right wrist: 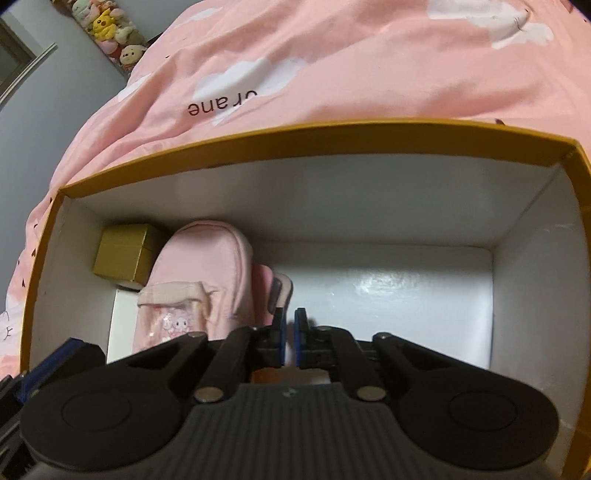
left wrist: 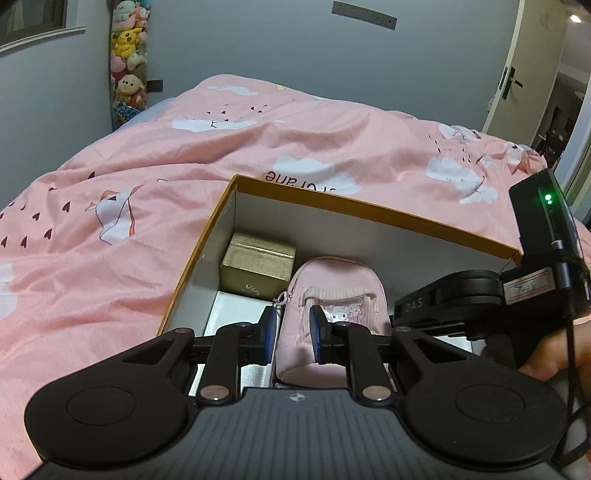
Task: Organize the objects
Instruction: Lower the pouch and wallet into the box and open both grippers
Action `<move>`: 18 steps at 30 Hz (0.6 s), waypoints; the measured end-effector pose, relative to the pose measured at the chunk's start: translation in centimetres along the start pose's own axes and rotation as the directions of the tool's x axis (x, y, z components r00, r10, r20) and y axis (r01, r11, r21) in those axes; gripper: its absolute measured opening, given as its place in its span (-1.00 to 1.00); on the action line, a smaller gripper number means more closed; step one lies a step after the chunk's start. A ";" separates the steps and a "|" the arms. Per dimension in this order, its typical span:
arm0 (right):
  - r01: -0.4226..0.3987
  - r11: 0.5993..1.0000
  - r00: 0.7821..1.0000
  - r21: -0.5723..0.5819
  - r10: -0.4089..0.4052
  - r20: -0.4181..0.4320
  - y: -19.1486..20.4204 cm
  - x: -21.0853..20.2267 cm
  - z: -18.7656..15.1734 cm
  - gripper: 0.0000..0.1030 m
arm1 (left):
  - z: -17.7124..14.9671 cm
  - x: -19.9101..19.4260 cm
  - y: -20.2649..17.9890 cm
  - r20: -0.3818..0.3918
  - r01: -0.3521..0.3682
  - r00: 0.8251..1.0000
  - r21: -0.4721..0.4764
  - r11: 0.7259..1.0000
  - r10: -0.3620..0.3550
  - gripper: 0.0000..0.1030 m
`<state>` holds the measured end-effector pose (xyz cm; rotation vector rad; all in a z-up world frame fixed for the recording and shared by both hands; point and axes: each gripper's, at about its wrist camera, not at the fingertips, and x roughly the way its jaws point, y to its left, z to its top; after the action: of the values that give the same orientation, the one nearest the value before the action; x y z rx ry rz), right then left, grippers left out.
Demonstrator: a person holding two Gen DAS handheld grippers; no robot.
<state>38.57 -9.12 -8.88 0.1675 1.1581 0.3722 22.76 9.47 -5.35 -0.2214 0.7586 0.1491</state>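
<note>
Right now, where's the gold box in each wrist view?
Left wrist: gold box sits centre-left, in the far left corner of the orange-rimmed box, left of the pink mini backpack.
Right wrist: gold box sits left of centre, same corner, partly behind the pink mini backpack.
Shared landmark: the "crane" print on the bedspread.

Left wrist view: above the box's [left wrist: 207, 236] near left corner, facing across the bed [left wrist: 258, 147] toward the far wall. Right wrist view: closer, angled down into it. Shared: gold box [right wrist: 123, 254], pink mini backpack [right wrist: 207, 273], plush toys [right wrist: 110, 29].
</note>
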 end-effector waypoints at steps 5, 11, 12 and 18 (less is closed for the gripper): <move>-0.001 1.000 1.000 -0.007 0.001 0.016 0.6 0.4 0.2 -0.95 | -0.1 -0.3 0.1 0.006 0.001 1.000 -0.011 1.000 -0.001 -0.60; 0.035 0.999 0.998 -0.042 -0.033 0.048 1.2 -1.1 0.1 -0.94 | -0.1 -1.0 -0.7 0.013 0.019 1.000 0.009 1.000 -0.019 -0.60; 0.043 0.998 0.997 -0.050 -0.040 0.059 1.4 -1.6 0.0 -0.93 | -0.1 -1.2 -0.9 0.014 0.024 1.000 0.011 1.000 -0.024 -0.60; 0.052 0.992 0.987 -0.112 -0.034 0.158 1.9 -6.6 -1.9 -0.91 | -0.2 -3.4 -1.8 0.025 0.056 0.998 0.031 0.998 -0.057 -0.57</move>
<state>34.15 -9.92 -3.35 0.0685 0.9822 0.3798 20.56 7.47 -2.88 -0.2114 0.7281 0.0868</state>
